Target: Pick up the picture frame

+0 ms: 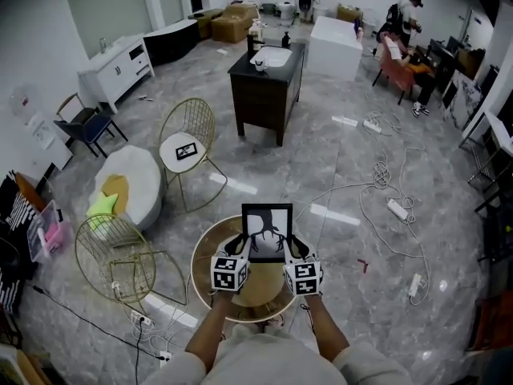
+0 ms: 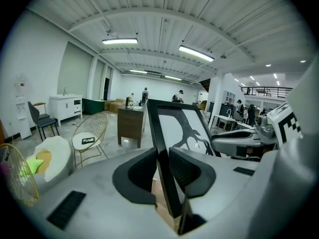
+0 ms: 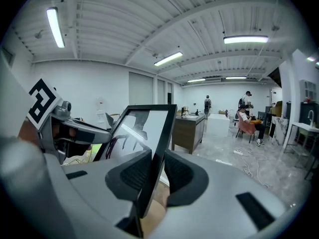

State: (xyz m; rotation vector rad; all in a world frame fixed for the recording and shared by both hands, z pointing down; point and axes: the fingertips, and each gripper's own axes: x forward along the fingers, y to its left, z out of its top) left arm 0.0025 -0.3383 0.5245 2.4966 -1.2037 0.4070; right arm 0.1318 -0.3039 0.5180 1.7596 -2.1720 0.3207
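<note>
A black picture frame [image 1: 267, 231] with a dark branching print on white hangs in the air above a round wooden table [image 1: 207, 247]. My left gripper [image 1: 241, 246] is shut on its left side bar, my right gripper [image 1: 292, 248] on its right side bar. In the left gripper view the picture frame [image 2: 174, 128] stands upright, its black bar pinched between the dark pads [image 2: 137, 176]. The right gripper view shows the picture frame [image 3: 144, 128] from its other side, its edge clamped in my right gripper [image 3: 155, 176]. The opposite gripper shows in each gripper view.
Two gold wire chairs [image 1: 189, 143] [image 1: 112, 255] stand to the left, one with a small dark frame on its seat. A dark cabinet [image 1: 264, 87] with a sink stands ahead. Cables and power strips [image 1: 397, 208] lie on the marble floor at right. People [image 1: 405, 30] sit far right.
</note>
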